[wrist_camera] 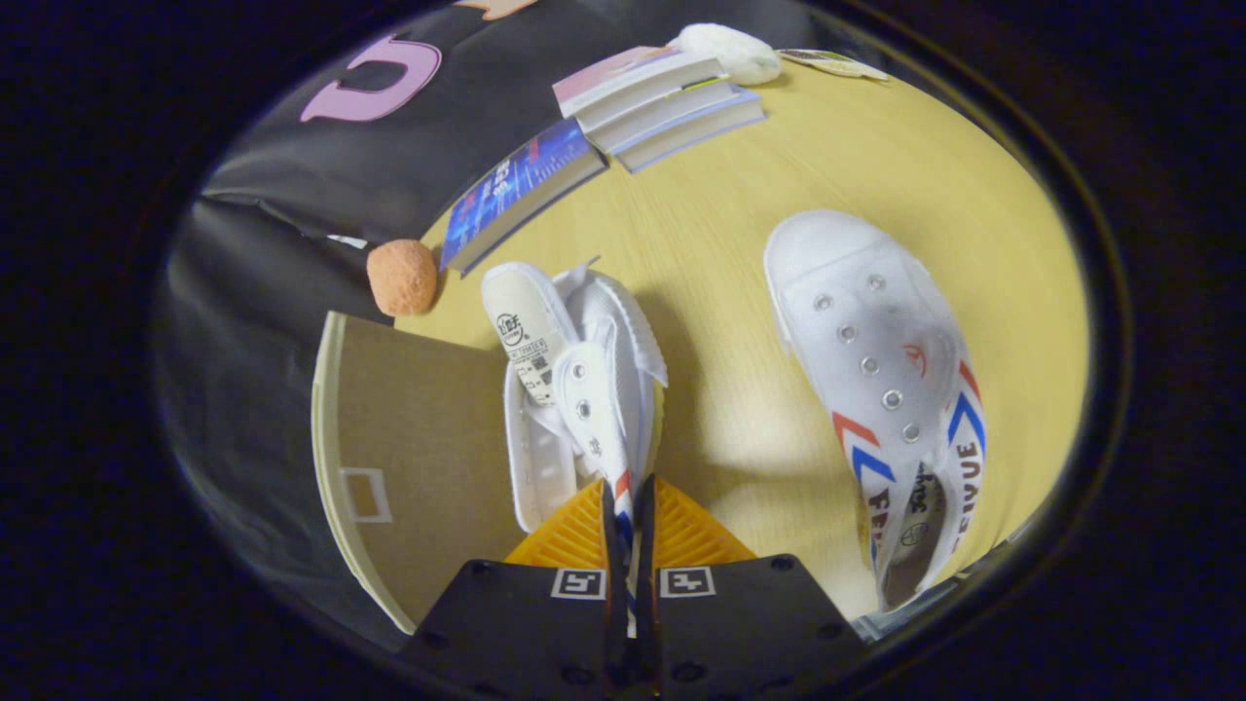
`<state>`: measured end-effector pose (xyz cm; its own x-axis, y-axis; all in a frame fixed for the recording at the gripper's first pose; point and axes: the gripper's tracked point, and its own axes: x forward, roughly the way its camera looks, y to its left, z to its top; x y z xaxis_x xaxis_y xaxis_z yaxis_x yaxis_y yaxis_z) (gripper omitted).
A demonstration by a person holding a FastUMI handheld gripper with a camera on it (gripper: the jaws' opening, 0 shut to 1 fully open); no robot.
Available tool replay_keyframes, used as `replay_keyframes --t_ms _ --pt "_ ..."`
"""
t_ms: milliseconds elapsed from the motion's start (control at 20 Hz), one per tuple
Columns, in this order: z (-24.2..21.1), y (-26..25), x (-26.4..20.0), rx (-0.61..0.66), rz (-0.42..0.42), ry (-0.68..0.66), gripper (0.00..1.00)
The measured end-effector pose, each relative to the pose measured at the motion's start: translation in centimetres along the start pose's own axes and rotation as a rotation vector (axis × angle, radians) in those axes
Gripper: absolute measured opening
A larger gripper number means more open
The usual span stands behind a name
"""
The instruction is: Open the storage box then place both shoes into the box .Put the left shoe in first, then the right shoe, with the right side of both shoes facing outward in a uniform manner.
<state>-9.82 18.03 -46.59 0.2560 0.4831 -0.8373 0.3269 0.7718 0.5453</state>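
Shoe pinched in jaws, beside box edge, table open ahead.

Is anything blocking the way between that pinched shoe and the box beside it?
Nothing visible. The gripper is shut on the held shoe, lifted right beside the open storage box. The orange ball and second shoe lie off to the sides.

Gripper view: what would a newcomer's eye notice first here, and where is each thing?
First, the white shoe hanging on its side, its edge pinched between the closed fingers of the hand-held gripper. Next, the second white shoe lying flat on the yellow table, to the right beyond the fingers. Books and an orange ball lie farther off.
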Motion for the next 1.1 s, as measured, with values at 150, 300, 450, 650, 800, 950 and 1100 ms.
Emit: replay_keyframes --t_ms 150,300,450,650,800,950,1100 --pt "2.9 2.1 -2.7 0.011 0.034 -0.064 0.06" --pt "5.1 5.7 -5.6 -0.004 0.094 -0.122 0.06" --pt "6.1 10.5 -7.6 -0.036 0.161 -0.157 0.06" --pt "4.6 17.3 -7.6 -0.087 0.255 -0.133 0.06" --pt "1.9 21.5 -6.0 -0.127 0.297 -0.078 0.06" --pt "-0.9 24.2 -2.5 -0.155 0.306 -0.016 0.06" --pt "-3.0 25.4 0.0 -0.162 0.281 0.011 0.06"
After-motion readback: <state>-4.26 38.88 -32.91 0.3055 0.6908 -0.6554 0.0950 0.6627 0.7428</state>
